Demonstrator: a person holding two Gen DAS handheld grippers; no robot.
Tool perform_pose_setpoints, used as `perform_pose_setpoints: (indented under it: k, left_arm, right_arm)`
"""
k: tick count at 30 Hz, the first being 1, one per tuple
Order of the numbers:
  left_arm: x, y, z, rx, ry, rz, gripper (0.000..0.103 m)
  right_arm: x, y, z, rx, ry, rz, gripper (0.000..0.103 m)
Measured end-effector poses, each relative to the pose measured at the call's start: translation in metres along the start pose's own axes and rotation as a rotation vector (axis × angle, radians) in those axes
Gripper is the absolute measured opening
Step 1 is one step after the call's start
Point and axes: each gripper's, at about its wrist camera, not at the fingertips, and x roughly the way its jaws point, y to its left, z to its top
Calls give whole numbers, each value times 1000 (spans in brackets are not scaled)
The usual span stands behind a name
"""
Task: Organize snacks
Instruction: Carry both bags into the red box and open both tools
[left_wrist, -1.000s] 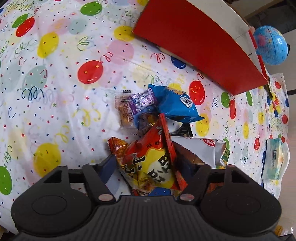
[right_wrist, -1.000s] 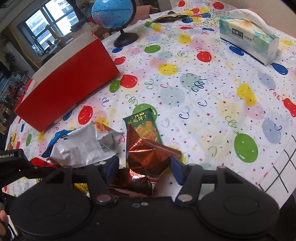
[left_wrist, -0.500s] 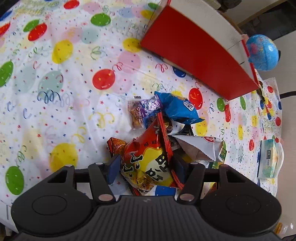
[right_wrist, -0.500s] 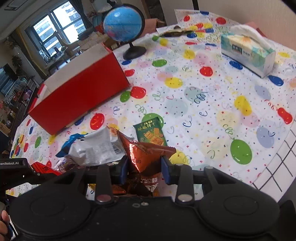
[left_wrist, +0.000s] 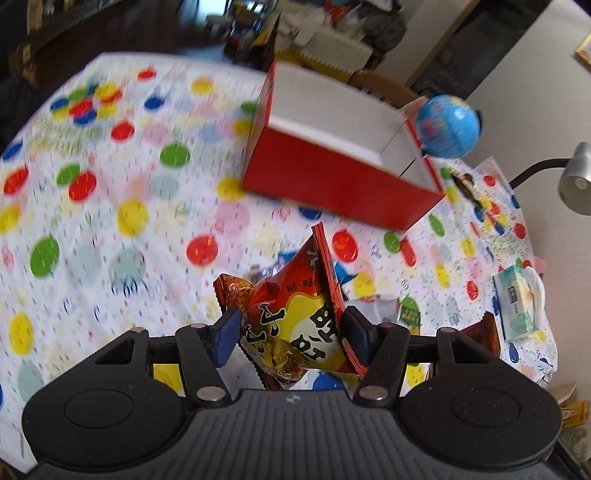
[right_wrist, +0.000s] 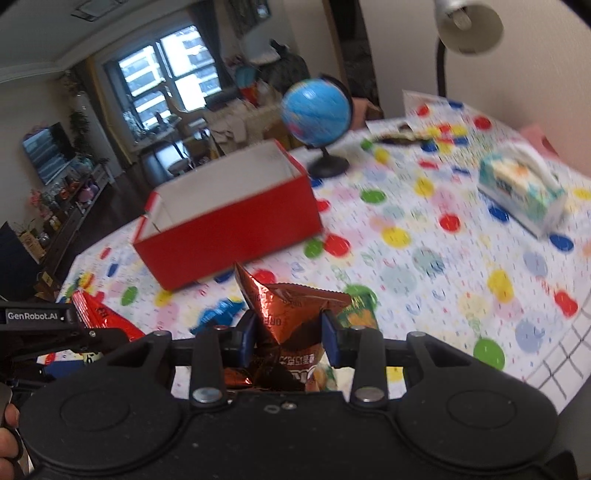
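My left gripper (left_wrist: 291, 338) is shut on a red and yellow snack bag (left_wrist: 295, 310) and holds it above the table. My right gripper (right_wrist: 288, 339) is shut on a crumpled brown foil snack bag (right_wrist: 291, 314), also lifted. The open red box (left_wrist: 343, 173) with a white inside stands beyond both; it also shows in the right wrist view (right_wrist: 229, 225). More snacks lie below: a blue bag (right_wrist: 218, 312), a green packet (right_wrist: 360, 312) and a white bag (left_wrist: 376, 308). The left gripper with its red bag (right_wrist: 101, 317) shows at the left of the right wrist view.
A blue globe (right_wrist: 317, 110) stands behind the box. A tissue box (right_wrist: 521, 192) lies at the right of the balloon-print tablecloth (left_wrist: 110, 221). A desk lamp (right_wrist: 465, 26) leans over the far right. The table edge runs along the right (right_wrist: 554, 354).
Both grippers have risen from the snack pile with their bags and tilted up, so the open box top is visible. The right gripper closed on the brown bag.
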Motion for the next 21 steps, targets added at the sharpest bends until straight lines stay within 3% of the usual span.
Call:
perform_pose_setpoints:
  k: [12,21]
  left_arm:
    - [-39,-17,36,92,-137,21,60]
    - [-38,-52,77,177,-215,50,60]
  right_arm:
    - [-14,42,41,-125,-104,59,35]
    - [12,56,94,-195,-139,96,35]
